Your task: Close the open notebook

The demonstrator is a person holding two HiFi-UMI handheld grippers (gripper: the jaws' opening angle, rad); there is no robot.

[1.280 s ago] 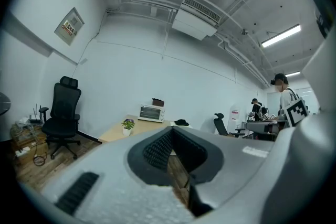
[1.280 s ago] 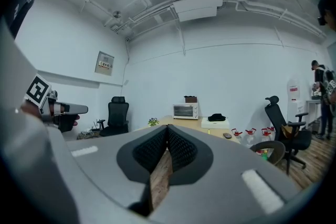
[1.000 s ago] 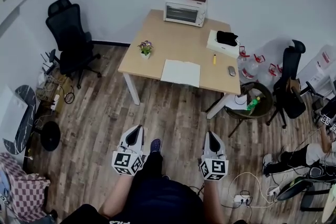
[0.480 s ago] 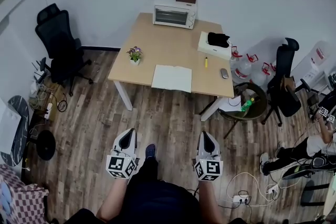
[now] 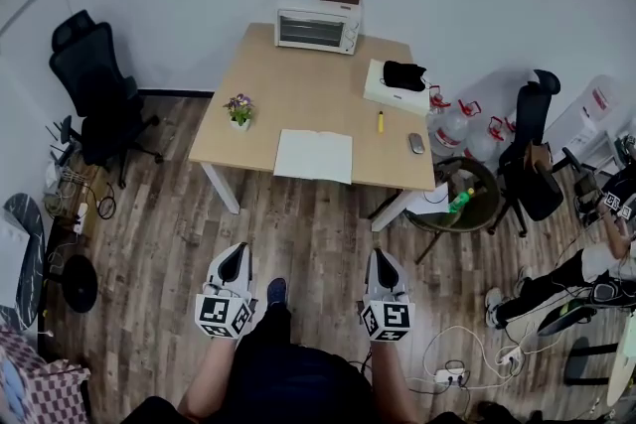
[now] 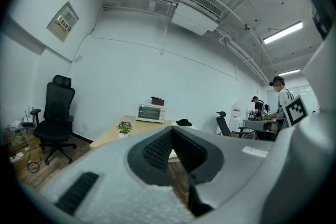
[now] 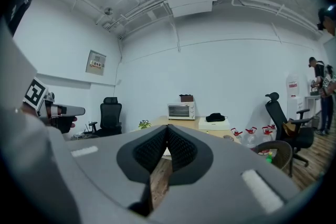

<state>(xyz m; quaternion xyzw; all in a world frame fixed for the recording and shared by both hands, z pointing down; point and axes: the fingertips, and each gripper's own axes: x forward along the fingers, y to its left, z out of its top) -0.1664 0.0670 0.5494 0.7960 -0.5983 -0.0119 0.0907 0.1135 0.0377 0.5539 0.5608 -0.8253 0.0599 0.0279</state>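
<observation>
Item: notebook [image 5: 313,155], open, flat at the counter [image 5: 298,89] near edge, 12 o'clock, well apart from us. Tools: left tool [image 5: 236,258], right tool [image 5: 383,260], both closed, empty. We judge: approach first, then lift one cover by its outer edge.

Bright, even indoor light.
The long white ceiling lamps [image 6: 283,32] glare; picture edges bend strongly and go dark.

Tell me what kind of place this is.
Probably an office or lab workroom: a black swivel office chair and a light wooden table carrying a white toaster oven and an open white notebook.
</observation>
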